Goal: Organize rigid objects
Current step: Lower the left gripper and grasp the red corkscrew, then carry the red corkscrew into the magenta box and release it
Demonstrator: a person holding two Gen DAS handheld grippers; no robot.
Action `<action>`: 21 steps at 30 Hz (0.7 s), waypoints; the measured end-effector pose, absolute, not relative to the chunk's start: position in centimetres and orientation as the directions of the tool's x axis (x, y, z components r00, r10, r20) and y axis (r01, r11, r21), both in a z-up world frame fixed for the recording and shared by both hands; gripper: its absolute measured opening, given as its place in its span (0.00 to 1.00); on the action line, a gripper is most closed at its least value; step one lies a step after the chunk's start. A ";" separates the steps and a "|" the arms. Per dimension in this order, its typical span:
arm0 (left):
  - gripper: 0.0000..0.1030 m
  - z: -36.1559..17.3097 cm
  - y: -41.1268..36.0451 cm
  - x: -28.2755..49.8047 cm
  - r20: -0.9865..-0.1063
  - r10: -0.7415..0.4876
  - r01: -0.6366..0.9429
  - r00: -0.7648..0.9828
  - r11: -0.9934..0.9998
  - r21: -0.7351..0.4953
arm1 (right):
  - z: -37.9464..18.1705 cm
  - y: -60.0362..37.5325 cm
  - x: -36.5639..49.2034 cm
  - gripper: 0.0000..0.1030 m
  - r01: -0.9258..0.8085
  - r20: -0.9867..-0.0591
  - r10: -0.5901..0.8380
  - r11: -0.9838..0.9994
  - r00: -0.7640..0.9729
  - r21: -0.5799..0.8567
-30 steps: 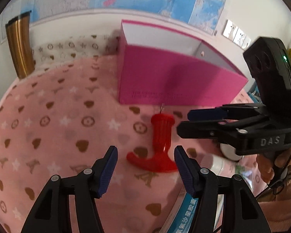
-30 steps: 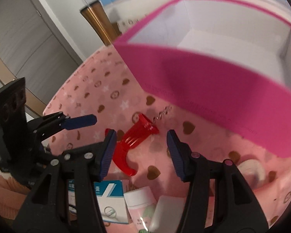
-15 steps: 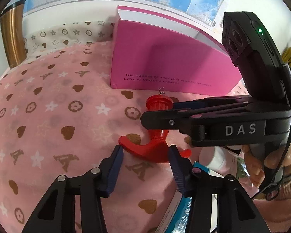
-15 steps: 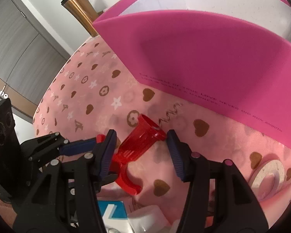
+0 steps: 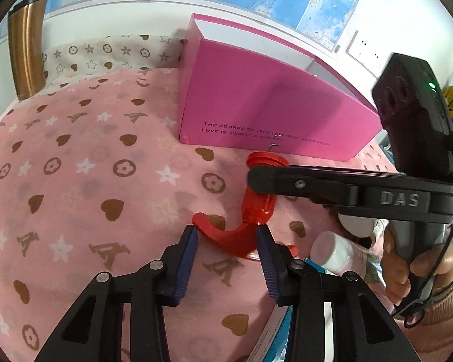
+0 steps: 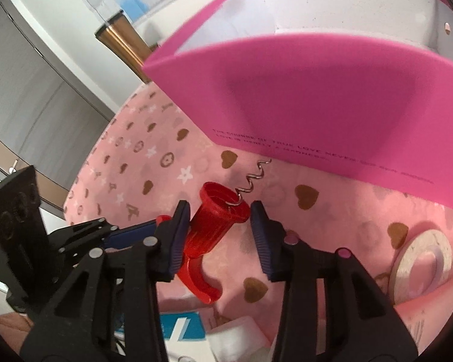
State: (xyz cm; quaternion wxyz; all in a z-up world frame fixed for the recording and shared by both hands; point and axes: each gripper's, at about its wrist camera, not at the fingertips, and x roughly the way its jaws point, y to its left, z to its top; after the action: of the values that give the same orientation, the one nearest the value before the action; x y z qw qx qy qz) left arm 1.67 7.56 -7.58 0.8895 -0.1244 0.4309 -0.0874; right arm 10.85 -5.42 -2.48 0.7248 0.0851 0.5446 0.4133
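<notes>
A red plastic corkscrew (image 5: 256, 208) lies on the pink patterned cloth, its metal spiral (image 6: 252, 178) pointing at the pink box (image 5: 265, 114). My left gripper (image 5: 226, 233) is open, its fingers on either side of the curved handle. My right gripper (image 6: 220, 211) is open around the red barrel (image 6: 217, 220), the left pad touching it. In the left wrist view the right gripper (image 5: 332, 184) crosses over the corkscrew from the right.
The open pink box (image 6: 332, 96) stands right behind the corkscrew. A copper tumbler (image 5: 27, 57) stands at the back left. A white bottle (image 5: 332, 250), a blue-white carton (image 6: 181, 325) and a tape roll (image 6: 422, 262) lie near the corkscrew.
Both grippers have moved closer to the corkscrew. The right gripper's fingers now straddle the red barrel, and the left gripper's fingers have narrowed around the handle.
</notes>
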 end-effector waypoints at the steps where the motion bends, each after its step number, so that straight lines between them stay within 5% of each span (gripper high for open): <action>1: 0.39 -7.5 7.5 1.7 -0.743 -0.264 0.050 0.615 0.954 -0.297 | -2.2 -5.8 10.8 0.40 -0.504 -0.709 0.702 0.639 0.072 0.581; 21: 0.39 0.0 3.1 3.1 -0.630 -0.312 0.210 0.711 0.949 -0.234 | 4.8 -12.3 10.0 0.37 -0.516 -0.590 0.767 0.623 0.252 0.588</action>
State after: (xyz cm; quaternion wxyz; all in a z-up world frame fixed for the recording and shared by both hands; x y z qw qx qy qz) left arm 3.06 3.07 -0.04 0.9222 -0.0727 0.3525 -0.1414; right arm 10.05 -12.27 4.77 0.7792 0.1384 0.4520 0.4117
